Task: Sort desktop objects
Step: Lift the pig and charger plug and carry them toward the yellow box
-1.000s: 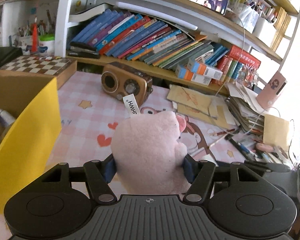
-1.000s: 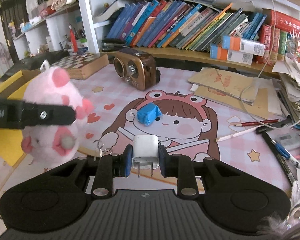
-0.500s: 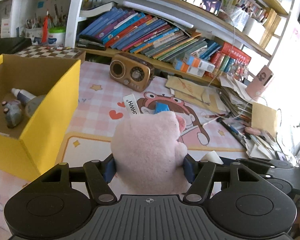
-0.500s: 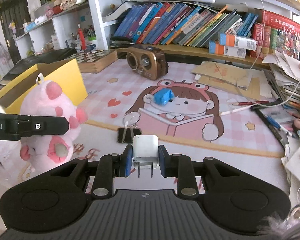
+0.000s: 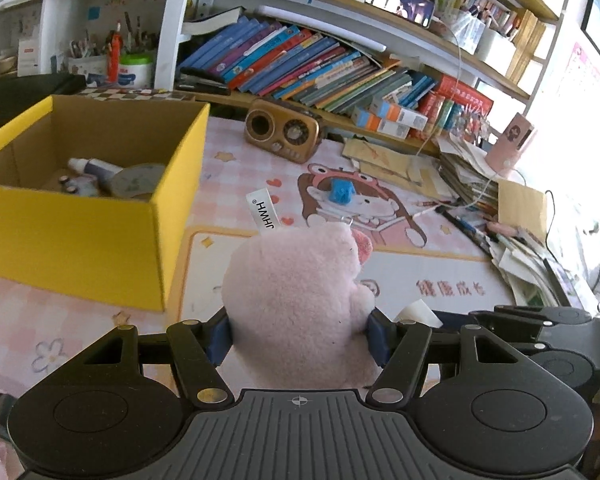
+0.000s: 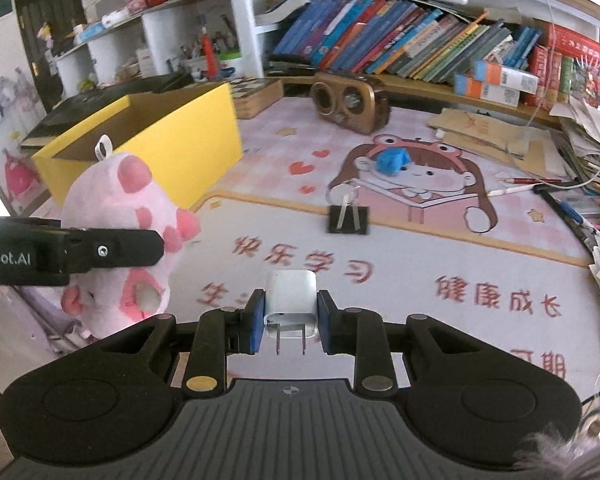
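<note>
the left gripper point(image 5: 298, 336) holds a soft pink plush toy point(image 5: 296, 304) of fuzzy pile, rounded in shape, with darker pink patches and a white fabric label point(image 5: 263, 211) standing up from its top. its jaws are set at a middle width, and the blue pads point(image 5: 220, 334) press into both flanks of the toy. the toy sits fully between the jaws and rises above them, off the bench point(image 5: 420, 272).

the right gripper point(image 6: 290, 322) holds a small white plastic charger plug point(image 6: 290, 300), a smooth rounded block with two flat metal prongs pointing back toward the camera. its jaws are narrow, clamped on the two sides of the block.

ahead and to the left of the left jaws stands an open yellow cardboard box point(image 5: 80, 224) with plain brown inner walls, holding a white tube and other small items that are hard to make out. ahead of the right jaws, on the glossy pink cartoon-printed mat point(image 6: 420, 248), lie a black metal binder clip point(image 6: 348, 218) with wire handles and, beyond it, a crumpled blue object point(image 6: 392, 162). a brown rounded retro radio point(image 6: 350, 102) stands farther back, near the shelf of slanted books point(image 6: 400, 44).
</note>
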